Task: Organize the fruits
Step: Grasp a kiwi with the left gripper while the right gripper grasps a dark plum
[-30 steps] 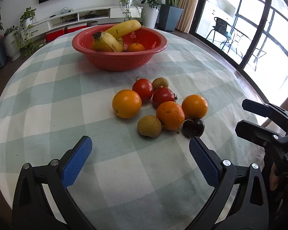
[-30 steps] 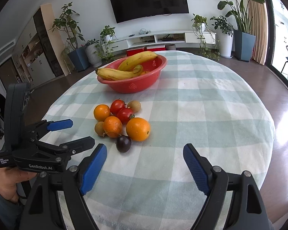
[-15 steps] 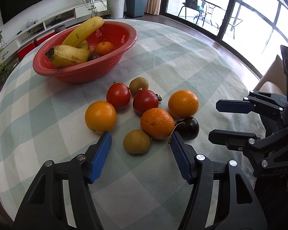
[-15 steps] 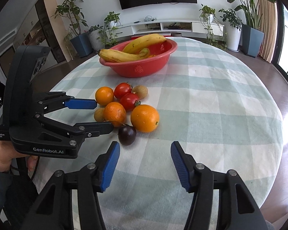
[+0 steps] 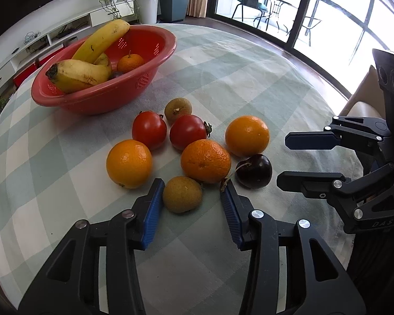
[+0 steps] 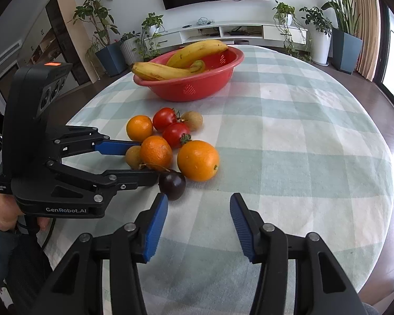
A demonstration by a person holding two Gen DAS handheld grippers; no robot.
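Observation:
A pile of loose fruit lies on the checked tablecloth [image 5: 249,60]: three oranges [image 5: 205,160], two tomatoes [image 5: 188,131], two kiwis and a dark plum [image 5: 254,170]. My left gripper [image 5: 191,191] is open, its blue pads on either side of the near kiwi [image 5: 182,194], not closed on it. It also shows in the right wrist view [image 6: 141,161]. My right gripper [image 6: 198,204] is open and empty, just short of the plum [image 6: 172,183] and the big orange [image 6: 198,160]. It also shows in the left wrist view [image 5: 296,157].
A red basket [image 5: 144,78] stands at the back of the table with two bananas [image 5: 81,74] and a small orange [image 5: 130,62] in it; it also shows in the right wrist view [image 6: 197,86]. Potted plants, a TV shelf and windows ring the table.
Both grippers have moved forward and down toward the fruit pile. The left gripper's pads now flank the near kiwi. The right gripper has narrowed a little.

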